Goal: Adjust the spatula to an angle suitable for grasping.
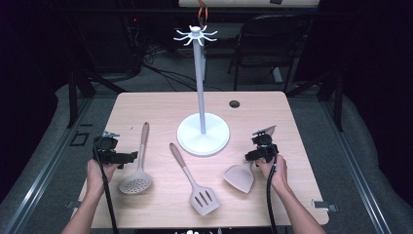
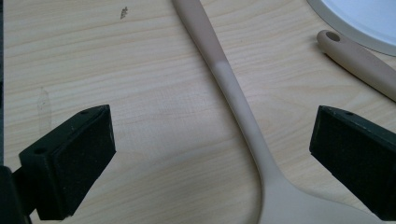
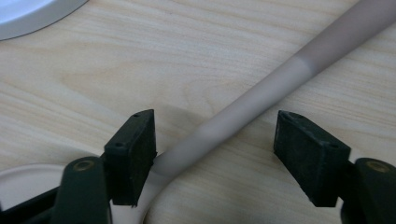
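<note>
Lying flat on the worktop (image 1: pixel 146 105), a solid spatula (image 1: pixel 239 176) is straddled at its handle by the R gripper (image 3: pixel 215 140); fingers (image 3: pixel 133 154) apart, one just beside the handle, not clamped. Stand base (image 1: pixel 203 134) sits centre. L gripper (image 2: pixel 212 154) is held over the skimmer (image 1: pixel 137 179) handle w/ fingers wide apart. Slotted turner (image 1: pixel 194 181) lies between.

White hook stand (image 1: pixel 202 131) mid-table (image 1: pixel 146 105); slotted turner (image 1: pixel 195 183) front.
</note>
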Demonstrator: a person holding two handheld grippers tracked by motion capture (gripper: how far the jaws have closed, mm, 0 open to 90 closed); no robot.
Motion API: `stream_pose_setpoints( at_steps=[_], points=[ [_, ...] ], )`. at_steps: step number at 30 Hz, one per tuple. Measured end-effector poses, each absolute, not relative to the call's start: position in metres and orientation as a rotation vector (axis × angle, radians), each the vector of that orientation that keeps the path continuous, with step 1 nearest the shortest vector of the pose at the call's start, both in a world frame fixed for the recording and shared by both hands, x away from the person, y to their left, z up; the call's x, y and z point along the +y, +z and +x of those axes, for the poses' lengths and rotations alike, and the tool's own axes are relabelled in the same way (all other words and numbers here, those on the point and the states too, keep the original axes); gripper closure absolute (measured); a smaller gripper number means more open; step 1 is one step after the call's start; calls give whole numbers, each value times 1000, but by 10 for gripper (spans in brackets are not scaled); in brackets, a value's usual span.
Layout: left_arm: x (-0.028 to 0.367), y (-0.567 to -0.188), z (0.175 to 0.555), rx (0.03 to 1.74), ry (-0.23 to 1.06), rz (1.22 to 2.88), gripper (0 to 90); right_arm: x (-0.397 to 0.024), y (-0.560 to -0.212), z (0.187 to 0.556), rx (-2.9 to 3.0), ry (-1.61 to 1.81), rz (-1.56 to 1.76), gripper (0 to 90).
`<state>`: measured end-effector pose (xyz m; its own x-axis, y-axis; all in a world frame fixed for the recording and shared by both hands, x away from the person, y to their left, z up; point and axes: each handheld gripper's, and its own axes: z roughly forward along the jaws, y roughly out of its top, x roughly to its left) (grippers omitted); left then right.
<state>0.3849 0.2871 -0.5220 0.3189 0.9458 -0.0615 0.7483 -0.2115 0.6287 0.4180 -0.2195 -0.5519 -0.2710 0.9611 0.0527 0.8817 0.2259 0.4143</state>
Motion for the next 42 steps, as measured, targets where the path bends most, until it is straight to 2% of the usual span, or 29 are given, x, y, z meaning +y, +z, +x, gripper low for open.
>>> stream_pose_setpoints(
  at_steps=[17, 27, 28, 31, 42],
  points=[
    [280, -523, 385, 1480, 491, 2063, 0, -216, -554, 420, 2313, 514, 1724, 357],
    [282, -527, 387, 1493, 476, 2062, 6, -225, -551, 422, 2346, 492, 1741, 427],
    [282, -528, 387, 1493, 475, 2061, 5, -228, -550, 421, 2359, 494, 1732, 471],
    [281, -528, 386, 1484, 479, 2072, 5, -231, -549, 420, 2363, 523, 1731, 521],
    [279, -528, 387, 1472, 482, 2085, 5, -238, -545, 421, 2434, 471, 1715, 559]
  ],
)
